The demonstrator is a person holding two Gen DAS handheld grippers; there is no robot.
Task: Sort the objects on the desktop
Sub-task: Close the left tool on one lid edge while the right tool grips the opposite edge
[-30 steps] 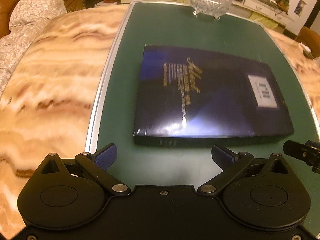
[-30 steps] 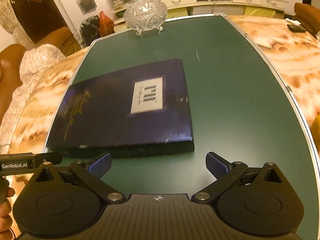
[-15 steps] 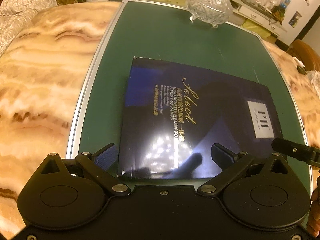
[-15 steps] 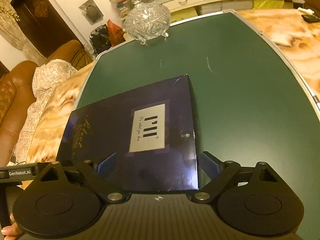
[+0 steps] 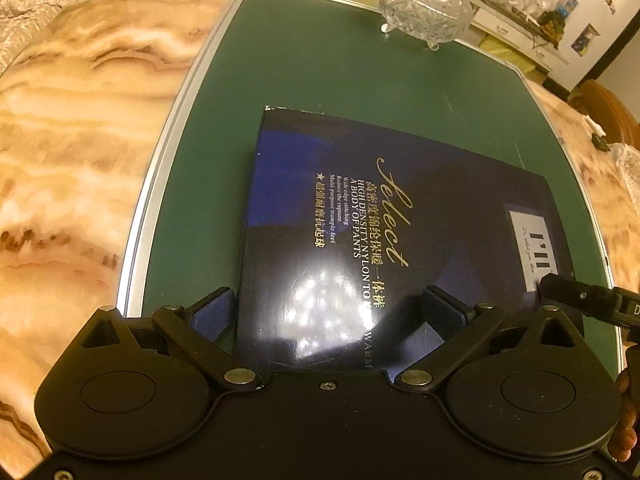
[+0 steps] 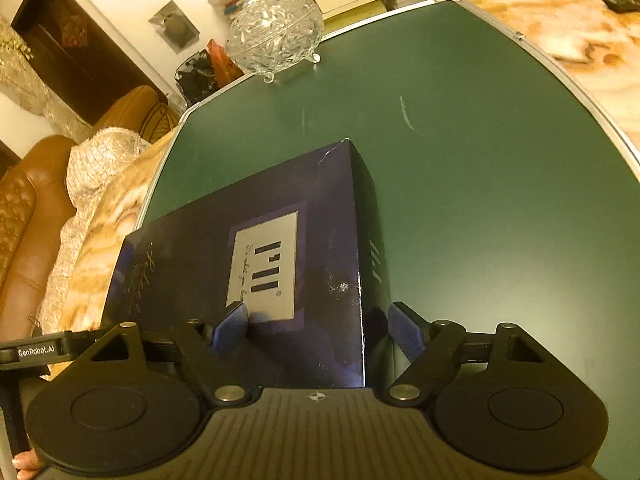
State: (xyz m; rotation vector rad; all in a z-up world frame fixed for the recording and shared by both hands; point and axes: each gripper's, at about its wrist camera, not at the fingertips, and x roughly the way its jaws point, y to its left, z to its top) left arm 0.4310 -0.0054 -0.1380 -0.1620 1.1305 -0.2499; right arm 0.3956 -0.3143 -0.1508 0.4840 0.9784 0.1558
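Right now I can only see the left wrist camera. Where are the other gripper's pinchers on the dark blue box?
Observer: In the right wrist view, the right gripper straddles the right edge of the dark blue box. One finger is over the top and the other is beside the side wall.
Operator: Is it squeezing?
Observer: It doesn't look like it. The jaws appear open, with a gap beside the side wall.
Operator: Is anything on that side wall?
Observer: Yes, a small bar logo is printed on it.
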